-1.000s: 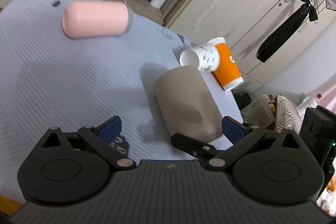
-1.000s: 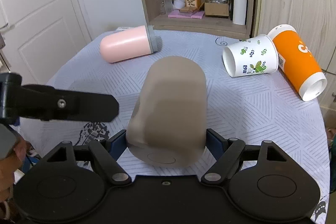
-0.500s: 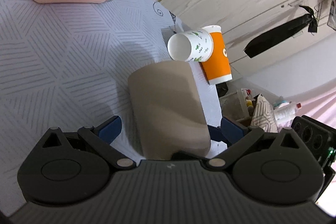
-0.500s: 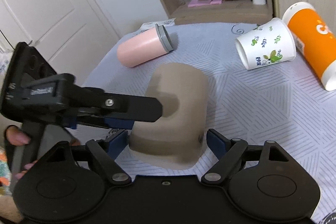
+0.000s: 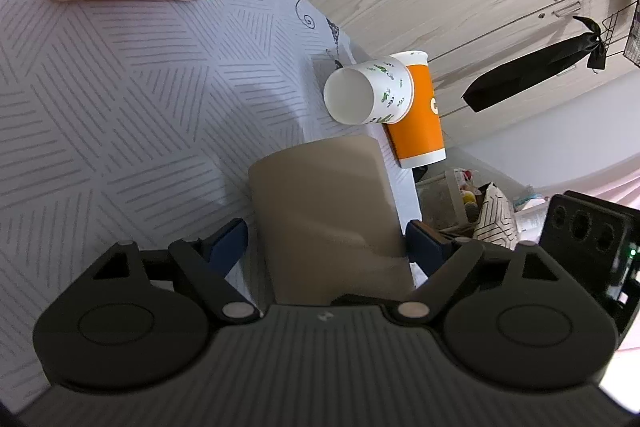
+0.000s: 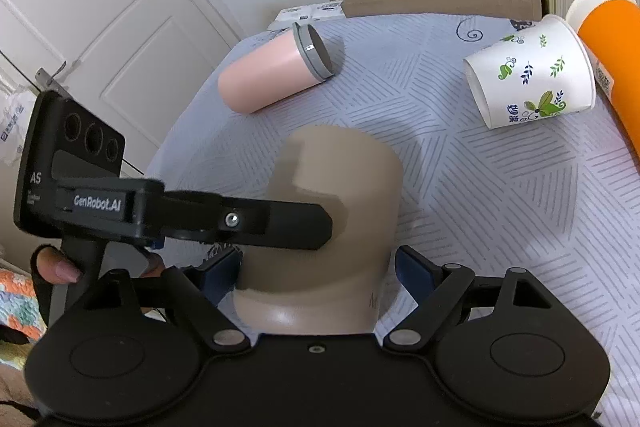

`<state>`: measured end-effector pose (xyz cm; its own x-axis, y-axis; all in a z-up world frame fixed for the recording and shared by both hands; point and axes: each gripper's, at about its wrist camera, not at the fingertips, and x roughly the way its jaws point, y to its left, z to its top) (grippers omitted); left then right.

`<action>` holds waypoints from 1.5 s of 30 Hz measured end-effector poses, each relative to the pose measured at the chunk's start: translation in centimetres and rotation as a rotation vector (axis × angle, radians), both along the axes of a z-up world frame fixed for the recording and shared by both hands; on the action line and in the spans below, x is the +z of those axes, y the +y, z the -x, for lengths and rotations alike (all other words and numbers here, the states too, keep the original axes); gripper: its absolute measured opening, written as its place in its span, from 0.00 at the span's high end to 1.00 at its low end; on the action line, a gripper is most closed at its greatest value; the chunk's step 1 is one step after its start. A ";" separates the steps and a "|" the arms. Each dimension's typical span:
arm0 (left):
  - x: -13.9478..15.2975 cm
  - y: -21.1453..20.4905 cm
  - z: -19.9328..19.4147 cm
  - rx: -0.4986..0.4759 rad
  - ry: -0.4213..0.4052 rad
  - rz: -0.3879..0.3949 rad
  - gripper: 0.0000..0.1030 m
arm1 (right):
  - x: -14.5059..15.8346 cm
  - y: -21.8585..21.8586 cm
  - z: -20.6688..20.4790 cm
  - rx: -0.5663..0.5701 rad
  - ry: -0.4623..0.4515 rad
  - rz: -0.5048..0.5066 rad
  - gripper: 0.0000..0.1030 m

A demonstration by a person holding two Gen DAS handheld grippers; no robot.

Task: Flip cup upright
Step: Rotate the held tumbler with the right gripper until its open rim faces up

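Taupe cup (image 6: 340, 211) between both tongs, right tongs (image 6: 318, 273) seemingly clamping it, left tongs (image 5: 326, 241) straddling, grip unclear

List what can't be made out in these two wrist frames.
- Taupe matte cup: its near end in the left wrist view is hidden by the gripper body; whether the blue fingers touch it is unclear.
- Same cup in the right wrist view: side partly covered by the left gripper.
- Orange paper cup: cut off by the right edge.
- White leaf-print paper cup: small print unreadable.
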<state>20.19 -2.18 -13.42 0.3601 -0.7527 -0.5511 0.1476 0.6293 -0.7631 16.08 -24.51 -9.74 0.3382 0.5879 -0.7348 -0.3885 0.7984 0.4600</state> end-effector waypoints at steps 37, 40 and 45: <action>7.1 -0.1 6.7 -0.144 -0.578 -0.310 0.26 | 2.7 3.4 8.9 0.048 -0.561 0.161 0.19; 7.0 -0.3 5.5 -0.144 -0.612 -0.310 0.28 | 2.2 4.3 7.9 0.008 -0.582 0.216 0.19; 6.0 -1.2 2.9 -0.153 -0.624 -0.326 0.28 | 1.1 4.4 5.9 -0.043 -0.611 0.271 0.20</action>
<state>17.25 -3.37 -7.44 0.5850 -0.6520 -0.4824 0.5991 0.7483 -0.2849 10.19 -20.11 -8.66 0.7599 0.3859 -0.5231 -0.4804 0.8755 -0.0520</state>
